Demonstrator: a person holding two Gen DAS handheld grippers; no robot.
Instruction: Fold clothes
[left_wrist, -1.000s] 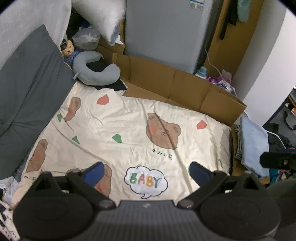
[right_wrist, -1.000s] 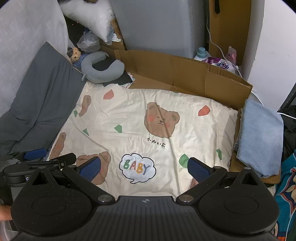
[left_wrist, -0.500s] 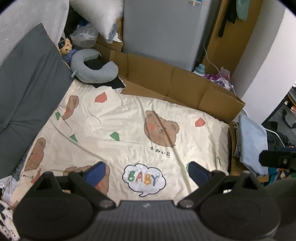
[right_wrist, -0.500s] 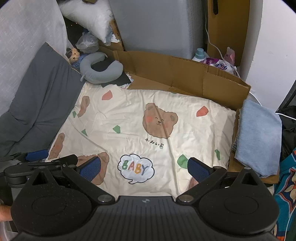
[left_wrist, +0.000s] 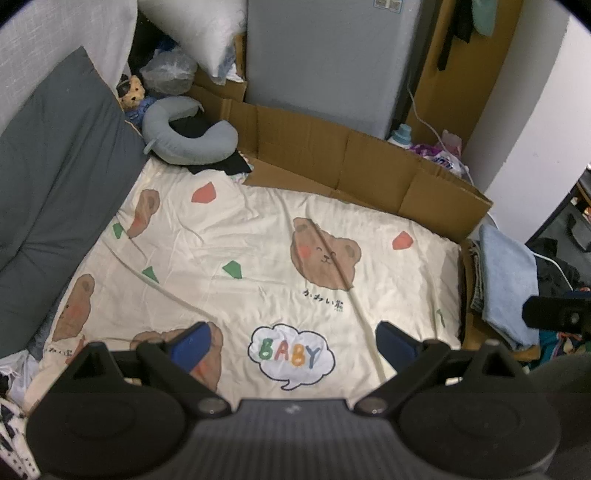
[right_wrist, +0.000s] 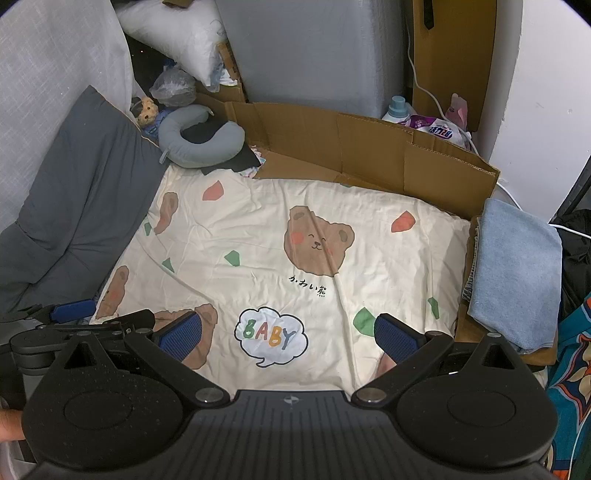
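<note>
A folded light blue garment (left_wrist: 506, 284) (right_wrist: 517, 266) lies on a small stack at the right edge of the bed. A cream sheet (left_wrist: 258, 240) (right_wrist: 258, 229), printed with brown bears and a "BABY" bubble, covers the bed and lies flat with a few creases. My left gripper (left_wrist: 293, 343) hovers open over the sheet's near edge, and nothing sits between its blue pads. My right gripper (right_wrist: 288, 338) hangs beside it, also open and empty. The left gripper (right_wrist: 99, 314) shows low at the left in the right wrist view.
A brown cardboard wall (left_wrist: 351, 162) (right_wrist: 369, 147) borders the far side of the bed. A grey neck pillow (left_wrist: 188, 129) and a plush toy (right_wrist: 146, 110) sit at the far left. A dark grey cushion (left_wrist: 55, 177) lines the left side. Patterned fabric (right_wrist: 572, 369) lies at the right.
Both views have drifted only slightly over the sheet. Both grippers stay open and hold nothing.
</note>
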